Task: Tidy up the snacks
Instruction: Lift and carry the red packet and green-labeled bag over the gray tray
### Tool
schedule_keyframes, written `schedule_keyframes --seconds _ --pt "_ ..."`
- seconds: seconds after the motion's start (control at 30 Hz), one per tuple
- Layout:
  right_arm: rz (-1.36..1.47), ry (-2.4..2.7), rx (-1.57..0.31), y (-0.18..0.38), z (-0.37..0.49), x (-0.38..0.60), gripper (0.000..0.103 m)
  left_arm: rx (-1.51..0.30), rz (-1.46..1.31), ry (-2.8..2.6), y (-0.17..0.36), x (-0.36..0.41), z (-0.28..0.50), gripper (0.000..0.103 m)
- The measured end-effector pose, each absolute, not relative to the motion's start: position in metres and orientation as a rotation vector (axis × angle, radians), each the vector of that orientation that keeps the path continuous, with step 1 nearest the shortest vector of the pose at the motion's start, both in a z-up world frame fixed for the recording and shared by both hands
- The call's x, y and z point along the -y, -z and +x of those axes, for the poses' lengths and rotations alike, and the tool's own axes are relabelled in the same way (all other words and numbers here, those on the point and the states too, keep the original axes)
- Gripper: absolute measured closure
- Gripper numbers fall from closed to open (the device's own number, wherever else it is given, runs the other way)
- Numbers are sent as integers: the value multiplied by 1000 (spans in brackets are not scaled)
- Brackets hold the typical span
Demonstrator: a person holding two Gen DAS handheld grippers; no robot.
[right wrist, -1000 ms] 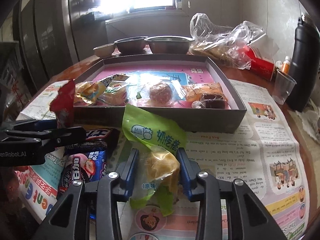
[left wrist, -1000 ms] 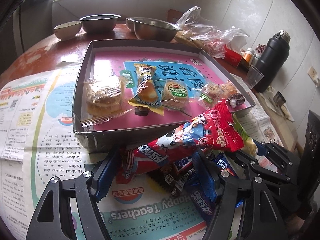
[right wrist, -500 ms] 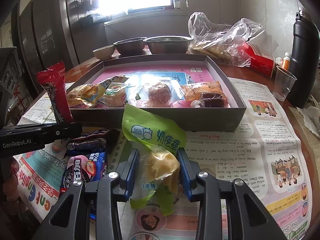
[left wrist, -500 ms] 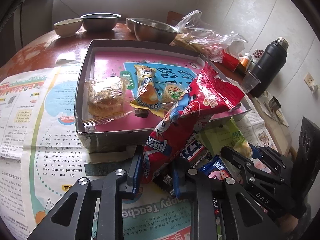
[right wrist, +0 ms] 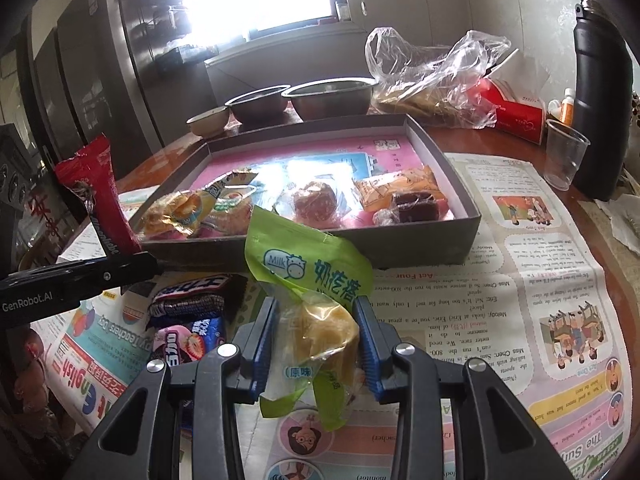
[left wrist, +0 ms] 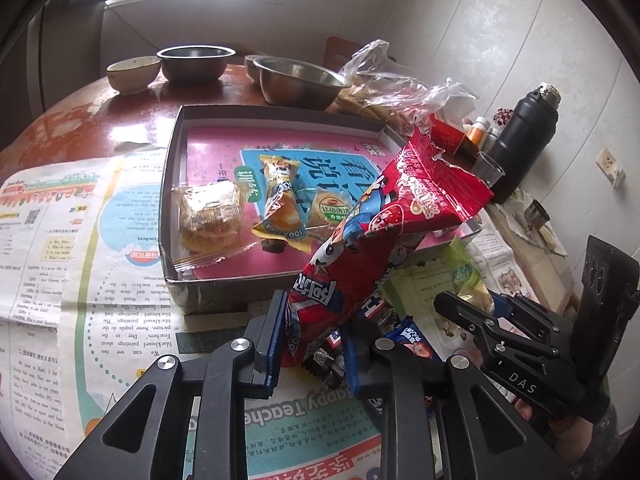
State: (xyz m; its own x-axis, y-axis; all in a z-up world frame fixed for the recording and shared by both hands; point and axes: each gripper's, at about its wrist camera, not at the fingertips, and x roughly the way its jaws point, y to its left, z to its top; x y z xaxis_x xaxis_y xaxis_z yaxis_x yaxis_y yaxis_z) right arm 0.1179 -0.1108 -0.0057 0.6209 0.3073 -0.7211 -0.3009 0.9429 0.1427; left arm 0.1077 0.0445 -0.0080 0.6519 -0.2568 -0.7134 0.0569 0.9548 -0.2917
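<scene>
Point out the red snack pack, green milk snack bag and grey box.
red snack pack (left wrist: 384, 236): left wrist view, middle of the wrapper.
green milk snack bag (right wrist: 308, 268): right wrist view, printed green top.
grey box (right wrist: 400, 246): right wrist view, near outer wall.

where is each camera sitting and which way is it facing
Left wrist: on the left tongs, angled down over the red crinkly snack packet they clamp, toward the shallow grey cardboard tray; the right tongs show at right.
Right wrist: on the right tongs, angled down over the green-and-clear plastic milk snack bag they clamp, toward the tray; the left tongs show at left.
Shared: both packets, tray, steel bowls, black flask.
</scene>
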Motion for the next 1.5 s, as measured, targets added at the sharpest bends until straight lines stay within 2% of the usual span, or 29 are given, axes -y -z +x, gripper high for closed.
schedule_keyframes --seconds 1.5 --pt "111 -334 -717 -32 127 139 65 -783 -268 176 -30 -31 131 78"
